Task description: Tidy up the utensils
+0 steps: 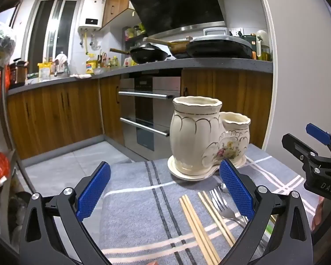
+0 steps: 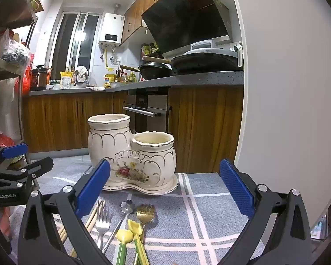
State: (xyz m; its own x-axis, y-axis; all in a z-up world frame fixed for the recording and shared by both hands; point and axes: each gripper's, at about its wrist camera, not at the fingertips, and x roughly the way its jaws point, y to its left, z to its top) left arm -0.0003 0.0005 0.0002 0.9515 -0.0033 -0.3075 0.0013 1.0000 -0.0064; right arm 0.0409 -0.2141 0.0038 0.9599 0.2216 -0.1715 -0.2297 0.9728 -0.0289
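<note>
Now, nothing is held: both the left gripper (image 1: 164, 190) and the right gripper (image 2: 165, 188) hover level over the cloth (image 1: 130, 198) with jaws spread wide. Chopsticks (image 1: 197, 225) and forks (image 2: 102, 220) lie flat just before the empty two-cup holder (image 2: 132, 152). Best to dip one gripper nose-down, pinch a single utensil mid-shaft, then lift it upright over a cup.

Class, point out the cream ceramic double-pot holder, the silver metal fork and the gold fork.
Cream ceramic double-pot holder (image 2: 110, 145): right wrist view, taller pot's front wall.
Silver metal fork (image 2: 102, 220): right wrist view, base of tines.
Gold fork (image 2: 145, 213): right wrist view, head.
</note>
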